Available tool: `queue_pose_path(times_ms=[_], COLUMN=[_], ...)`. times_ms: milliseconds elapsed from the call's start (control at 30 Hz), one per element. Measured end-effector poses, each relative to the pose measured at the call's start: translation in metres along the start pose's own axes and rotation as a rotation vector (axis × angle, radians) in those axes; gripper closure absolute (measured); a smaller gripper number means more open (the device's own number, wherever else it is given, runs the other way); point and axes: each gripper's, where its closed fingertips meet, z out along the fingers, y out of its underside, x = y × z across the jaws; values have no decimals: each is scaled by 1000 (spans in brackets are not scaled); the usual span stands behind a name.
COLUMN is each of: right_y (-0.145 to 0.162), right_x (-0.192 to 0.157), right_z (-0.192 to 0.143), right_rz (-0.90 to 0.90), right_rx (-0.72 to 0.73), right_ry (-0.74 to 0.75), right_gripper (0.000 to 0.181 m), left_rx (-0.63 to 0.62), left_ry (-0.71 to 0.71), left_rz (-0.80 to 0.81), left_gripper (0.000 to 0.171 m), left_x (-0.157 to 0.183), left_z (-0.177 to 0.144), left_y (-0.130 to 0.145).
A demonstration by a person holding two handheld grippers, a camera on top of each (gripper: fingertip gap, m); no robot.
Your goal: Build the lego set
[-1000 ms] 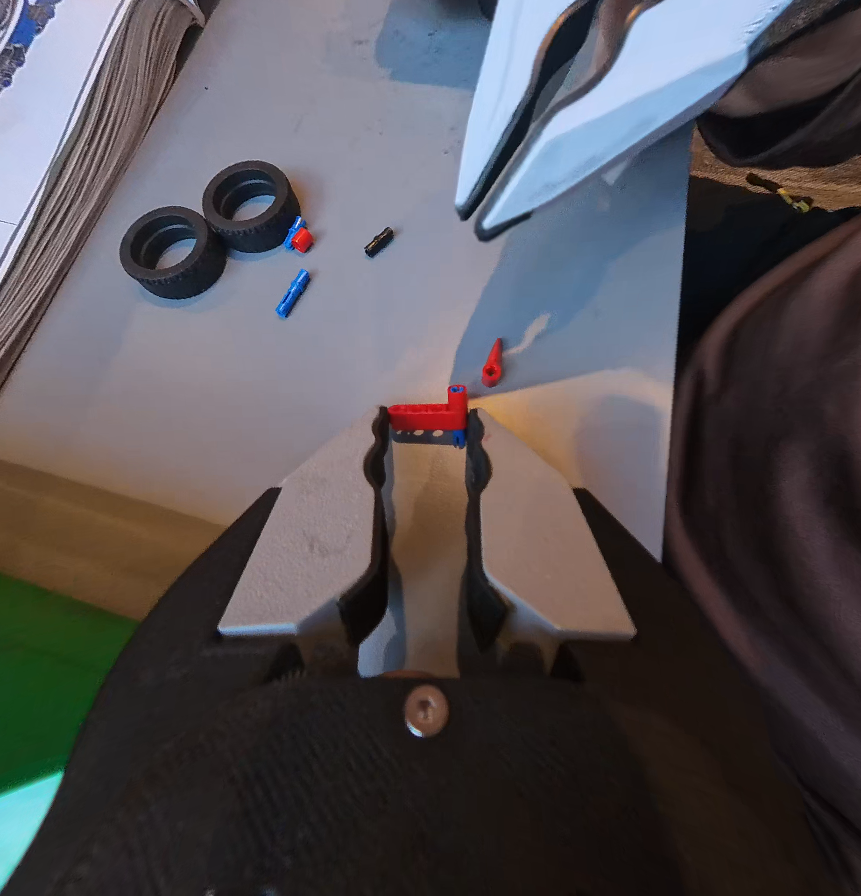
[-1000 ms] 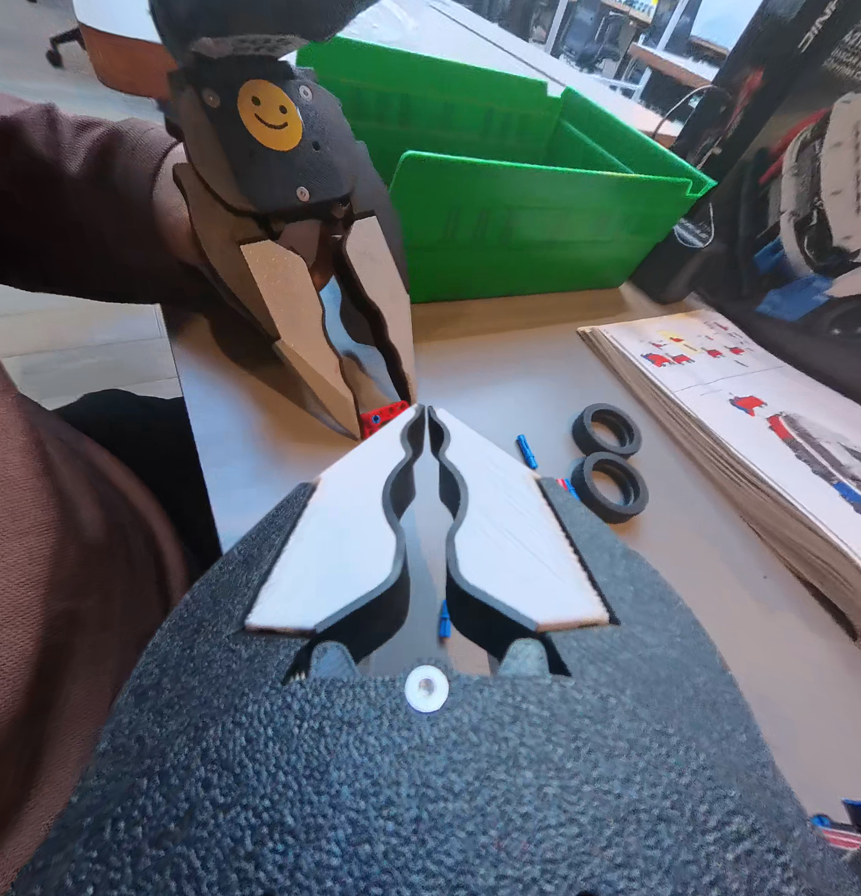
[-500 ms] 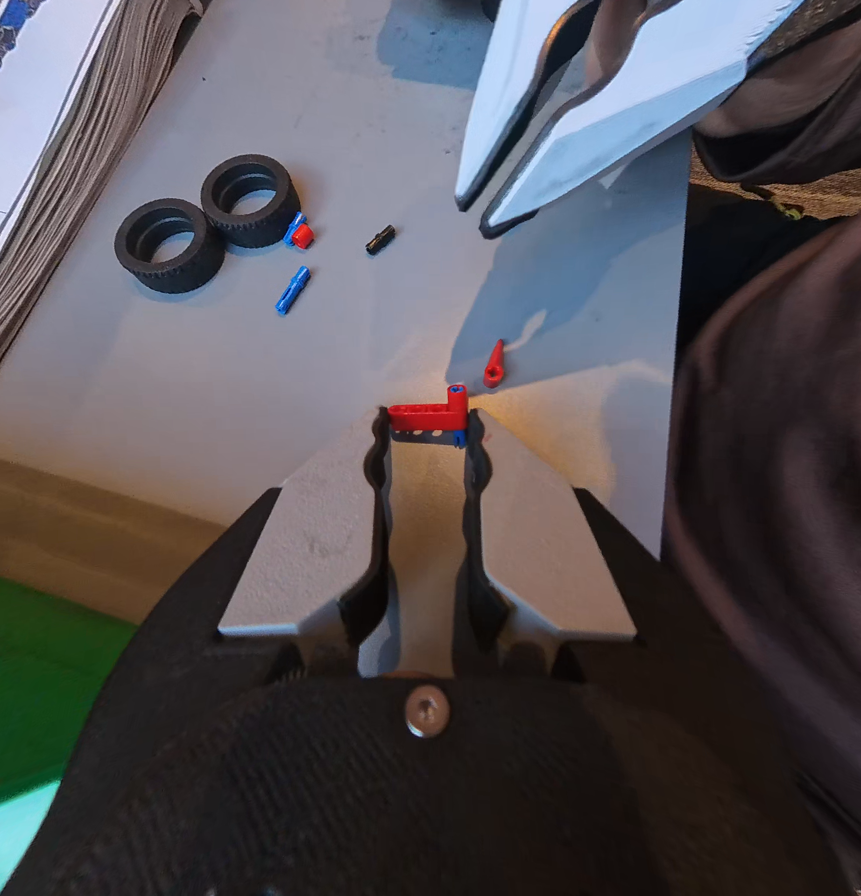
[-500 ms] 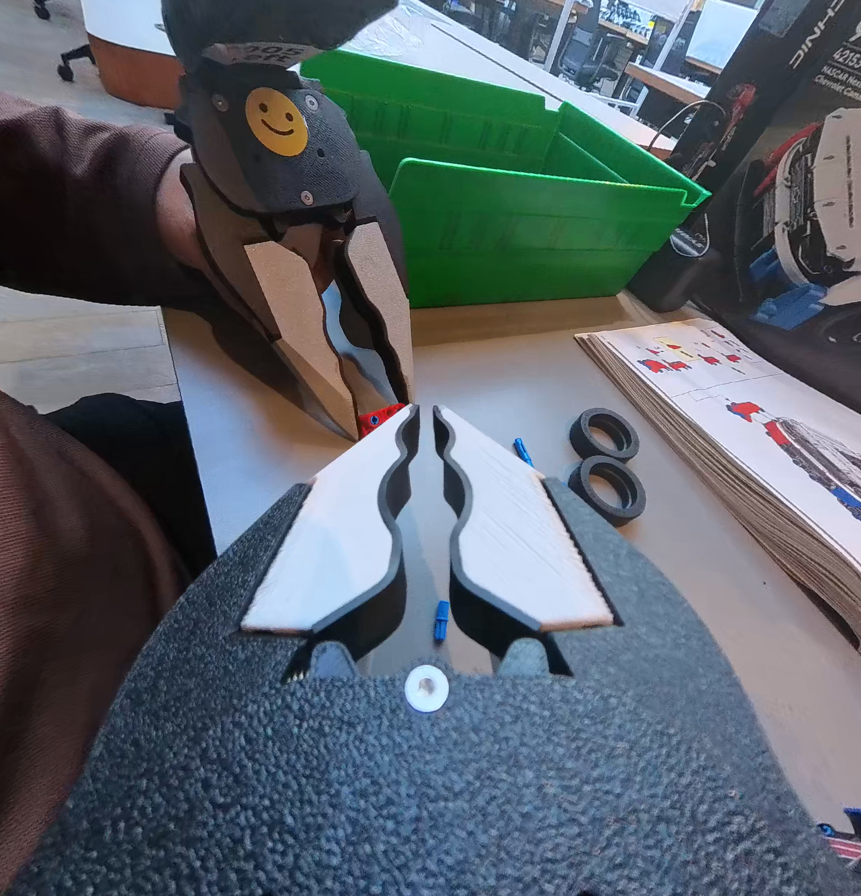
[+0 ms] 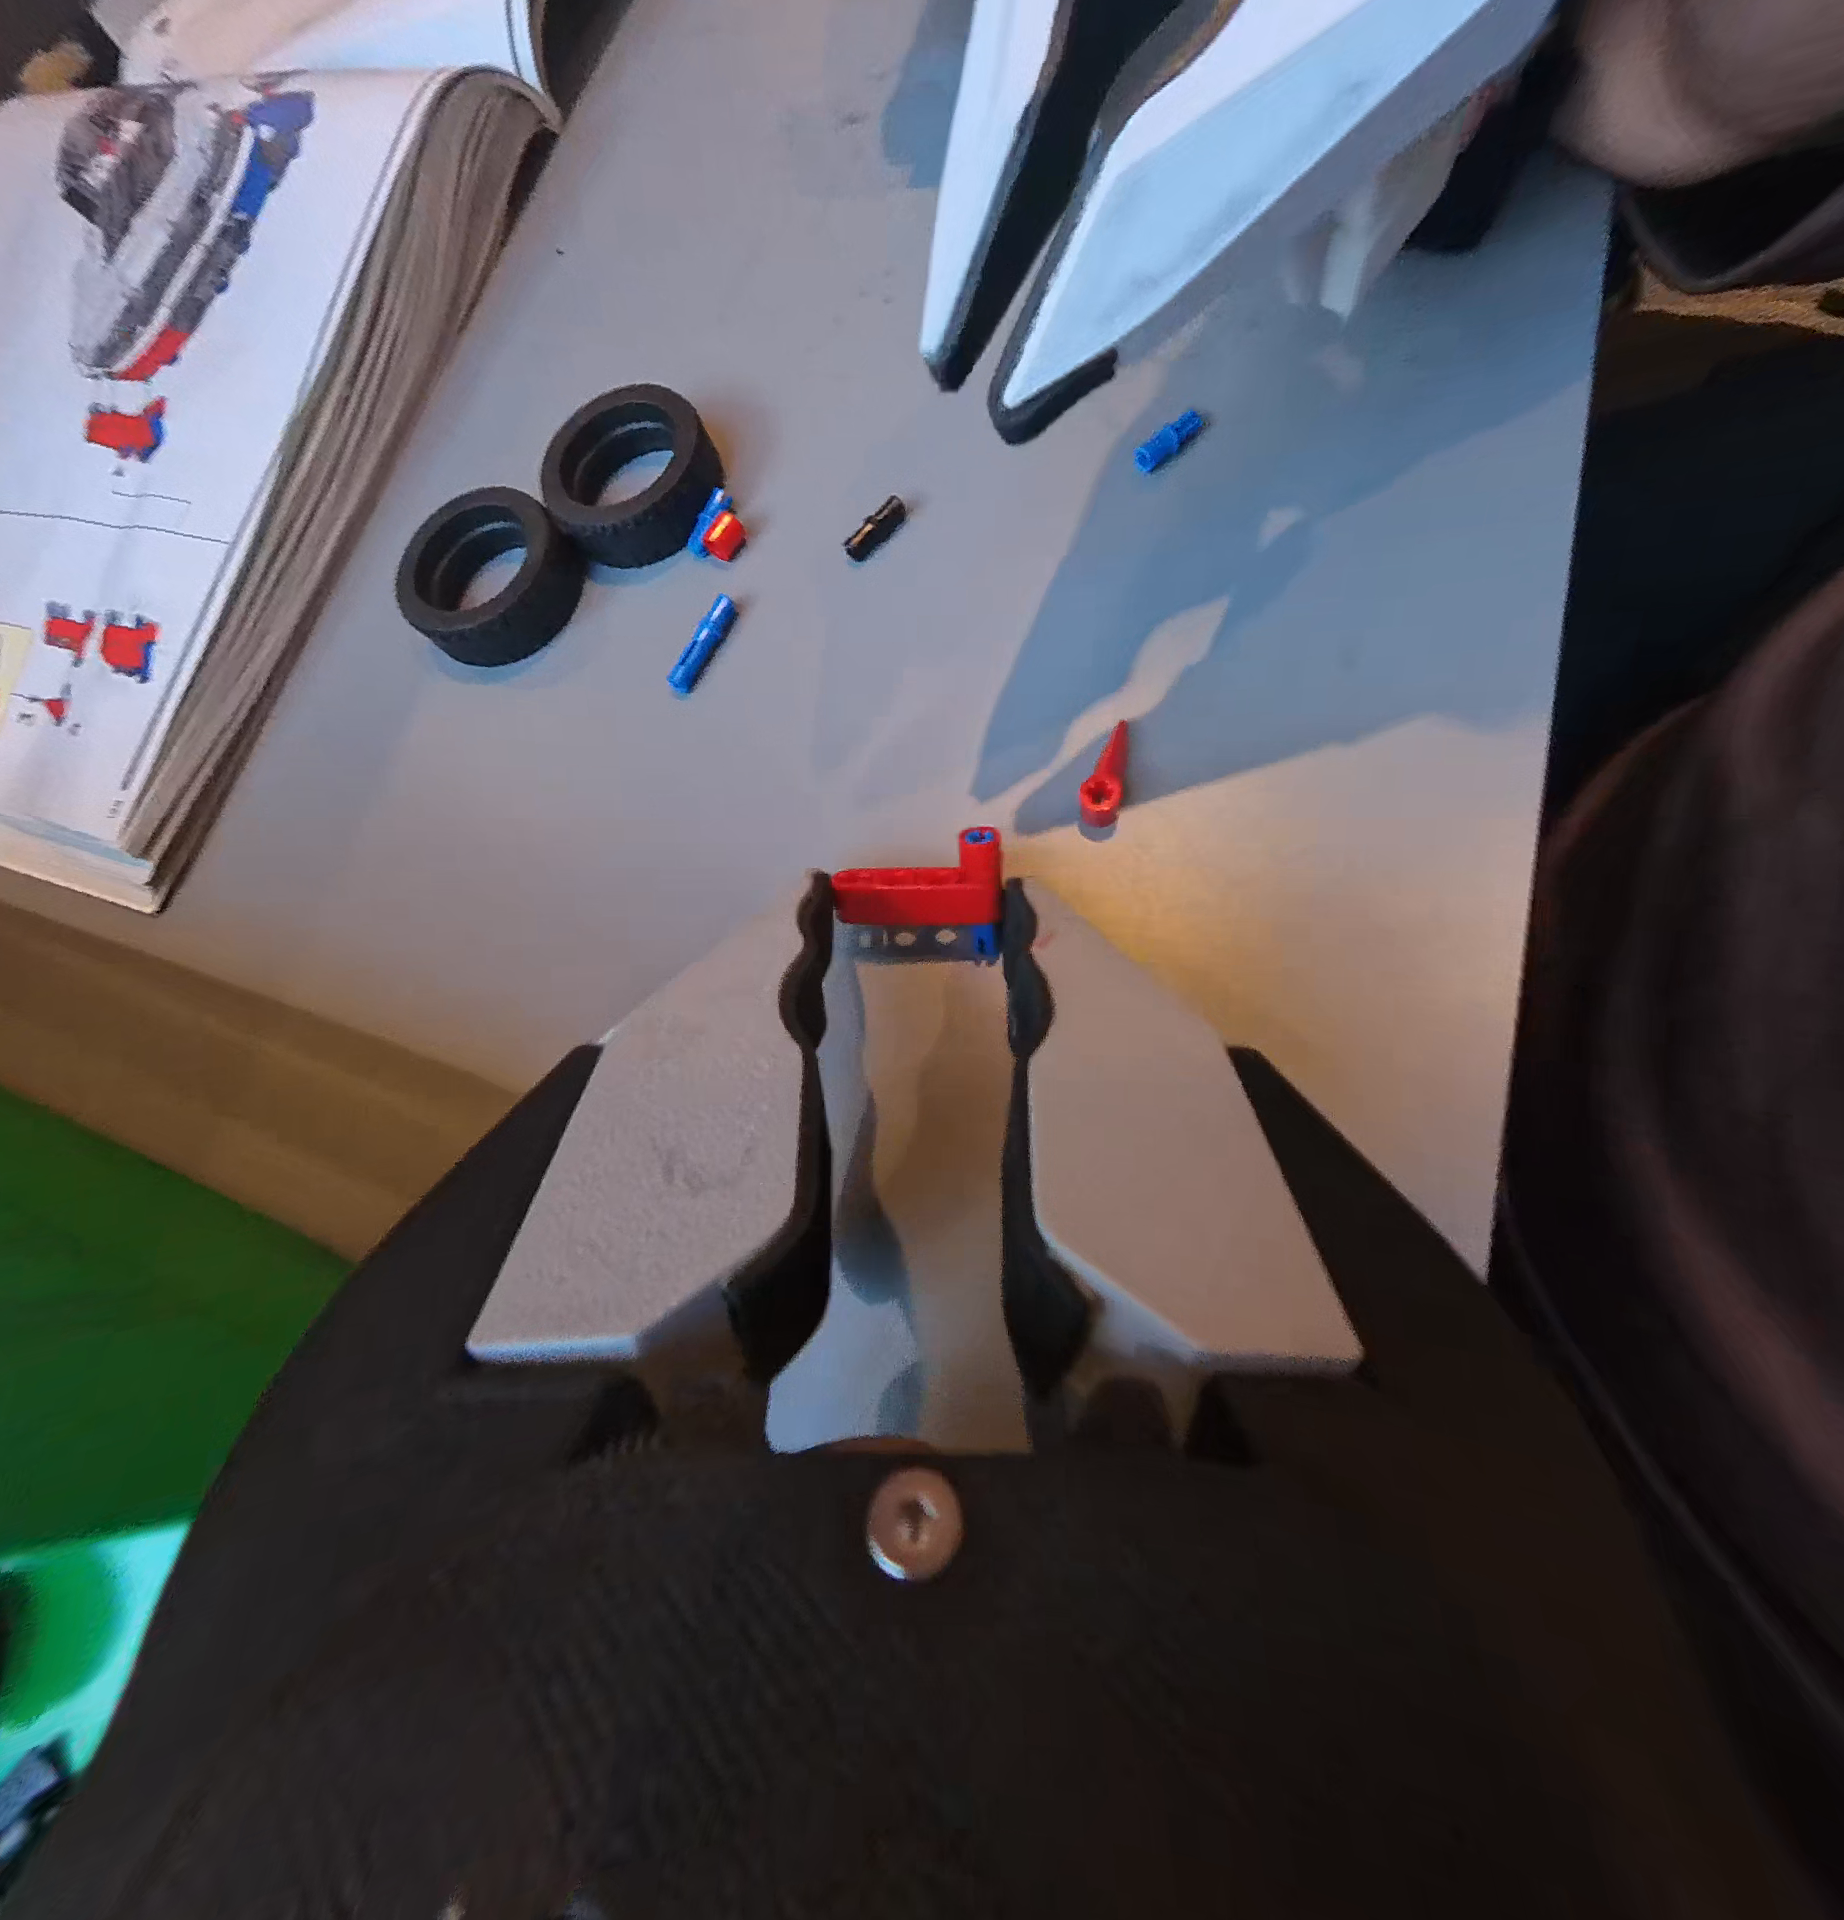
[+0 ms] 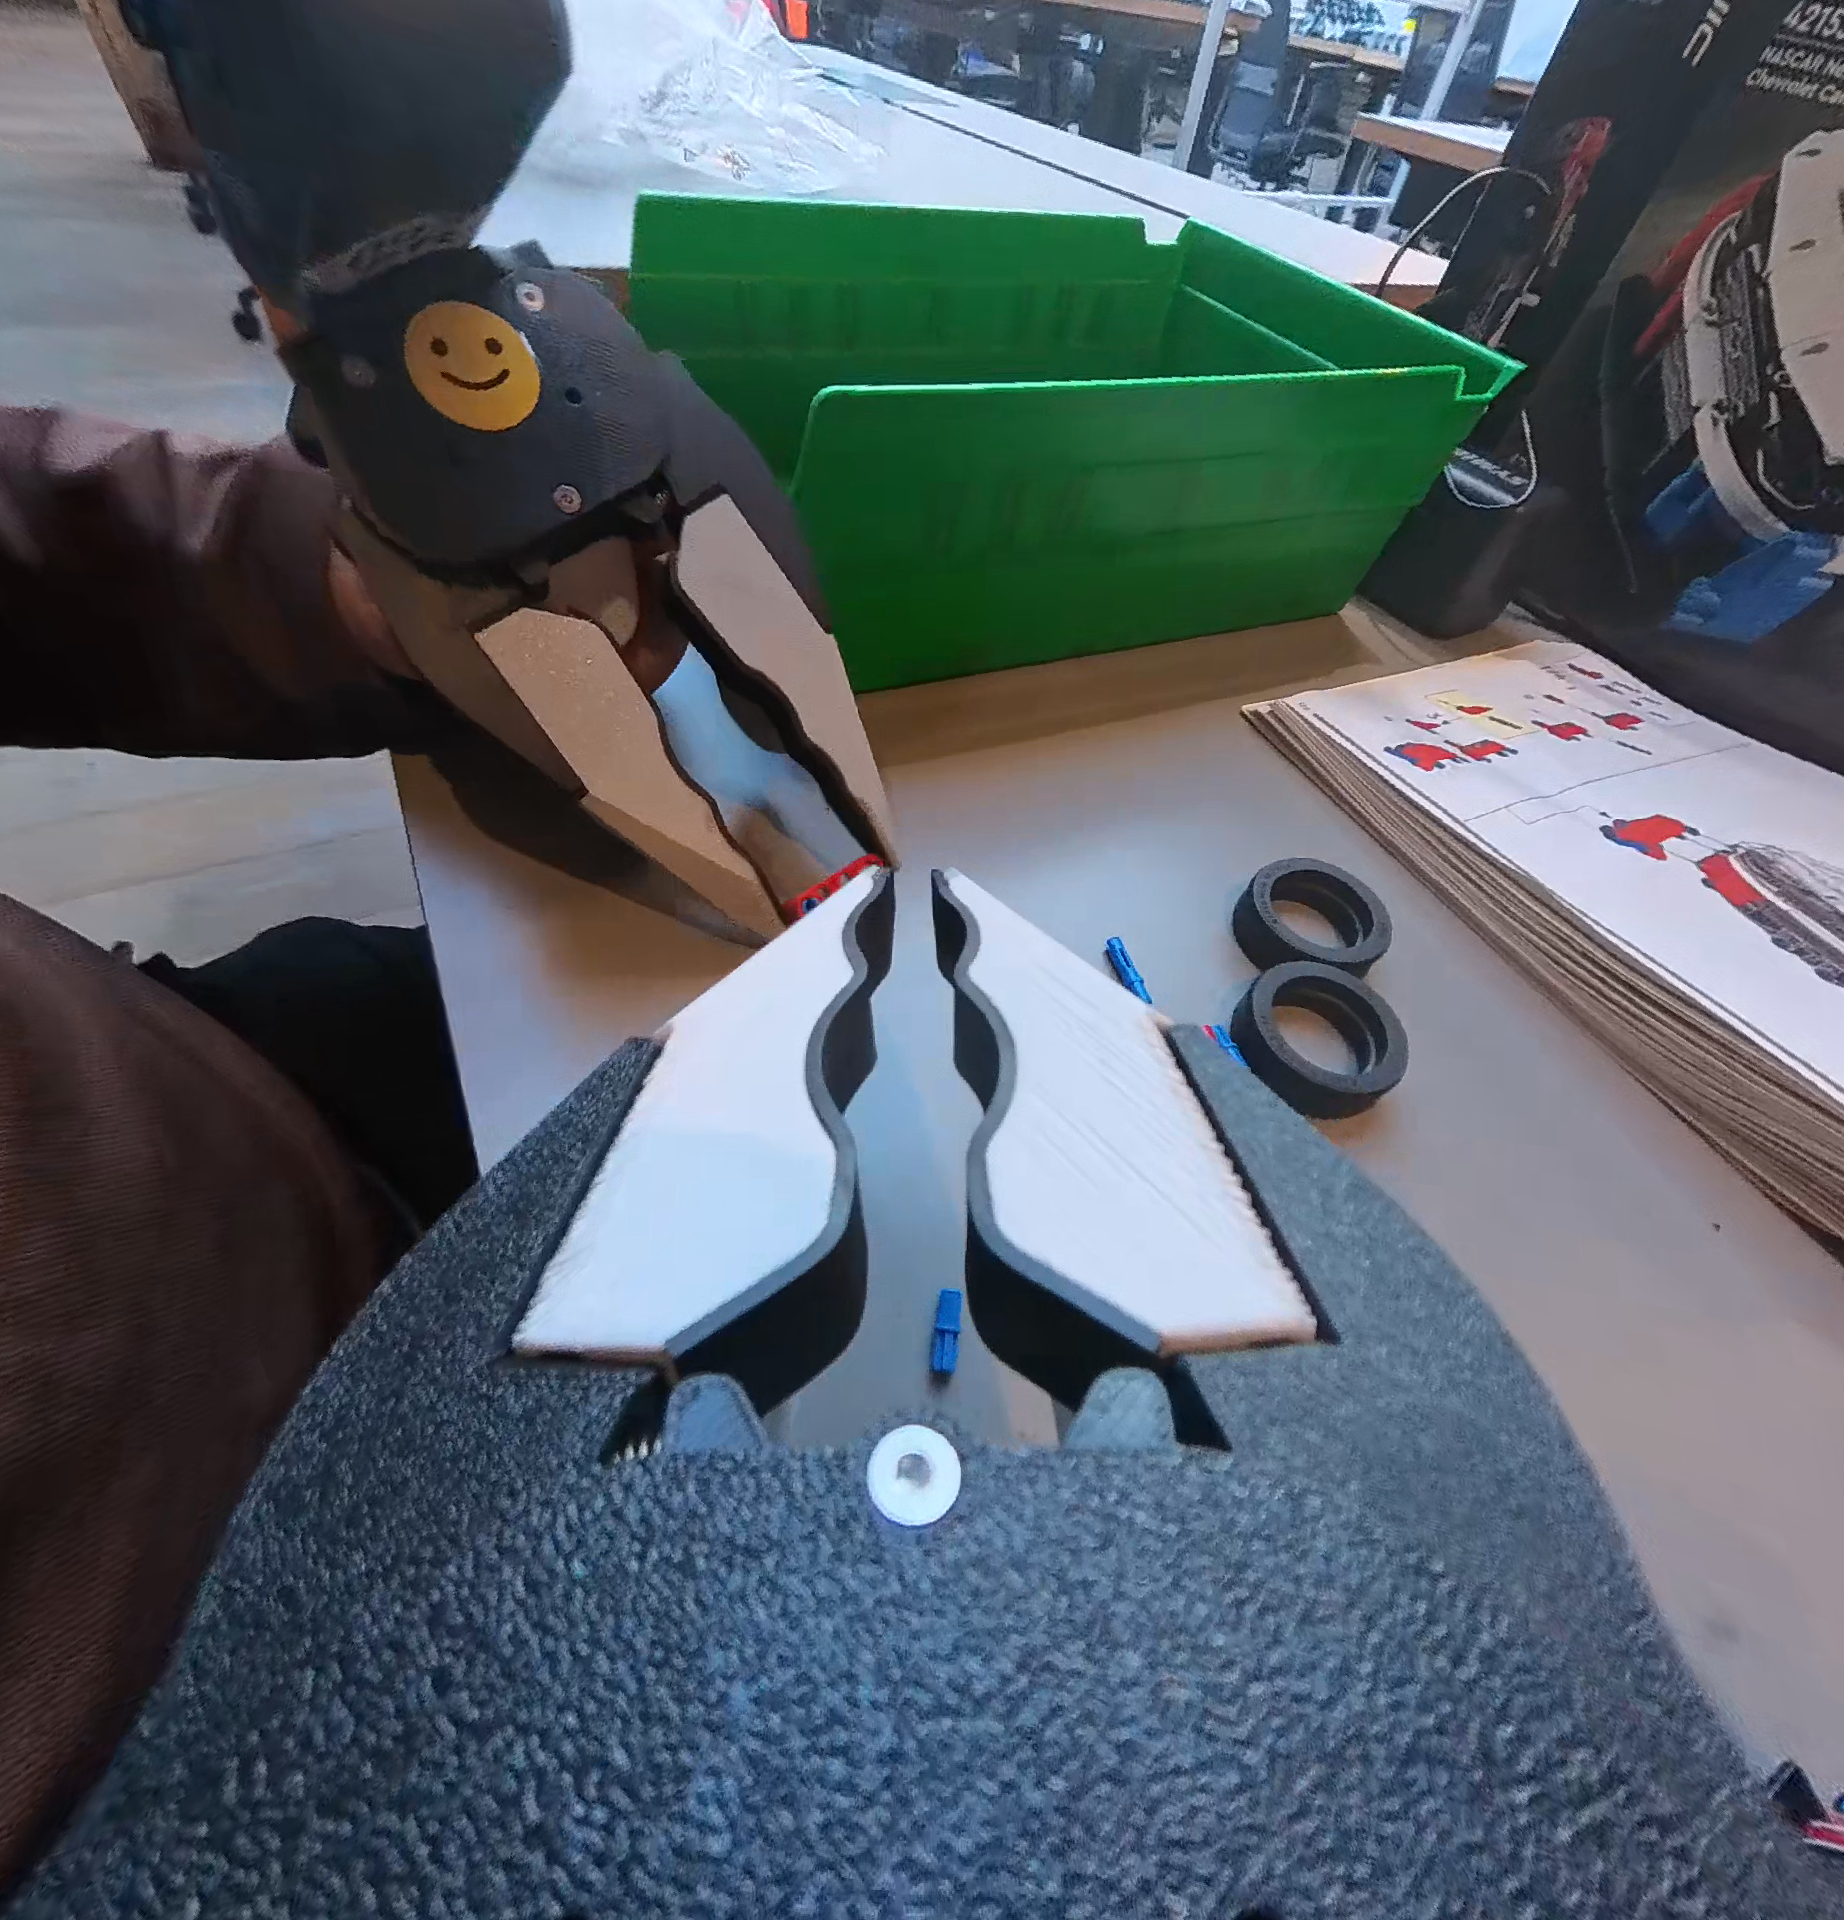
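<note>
Grey counter (image 5: 585, 831) holds most parts loose: two tyres (image 5: 554, 561), pins, beside the manual (image 5: 170, 416). Left gripper (image 5: 913, 914) fingers clamp the small red assembly (image 5: 918, 894) near the tyres; right gripper (image 6: 913, 888) fingers stand slightly apart, empty. Building looks barely begun.

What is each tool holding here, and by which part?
The left tool clamps the red L-shaped beam across the two ends of its long arm. The right tool holds nothing.

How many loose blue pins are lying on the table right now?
2 clearly: one blue plastic pin beside the black rubber tyres, another near the right gripper tips. A blue-and-red piece by the tyres may include more.
</note>
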Motion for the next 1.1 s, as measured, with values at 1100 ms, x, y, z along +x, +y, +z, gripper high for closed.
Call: queue_pose_path(times_ms=[1100], right_y=[-7], right_x=[-38], right_z=[21], right_rz=[394], right_rx=[-183], right_ry=[-559], right_gripper=[166], left_rx=[410], left_ry=[-419], left_rz=[602], left_gripper=[141], left_x=[14], left_z=[-39], left_y=[-56])
